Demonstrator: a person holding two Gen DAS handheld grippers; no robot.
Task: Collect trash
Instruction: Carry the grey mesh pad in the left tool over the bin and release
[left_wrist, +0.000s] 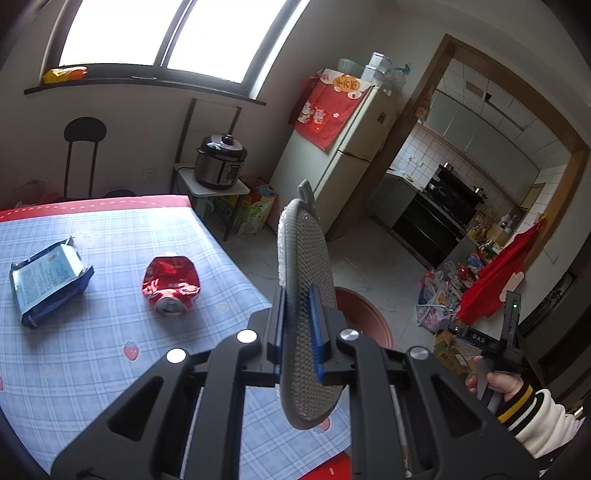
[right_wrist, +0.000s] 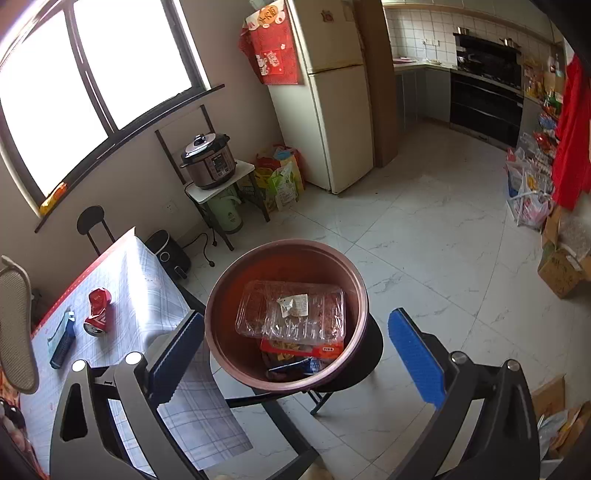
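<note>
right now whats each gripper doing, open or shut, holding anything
left gripper: shut on the round mesh pad.
right gripper: open, empty, above the basin.

**A Kitchen-Side Room in Daylight**

Daylight is pouring through a wide dark-framed window (right_wrist: 85, 70) above a dark sill, lighting pale grey walls. A cream two-door refrigerator (right_wrist: 332, 92) is standing by a wooden doorway — beyond it, white wall tiles and a black oven range (right_wrist: 487, 107) are showing. White marbled floor tiles (right_wrist: 436, 258) are spreading across the room. A dark pressure cooker (right_wrist: 208, 162) is sitting on a small white-topped stand beside a black round-backed chair (left_wrist: 84, 155).
</note>
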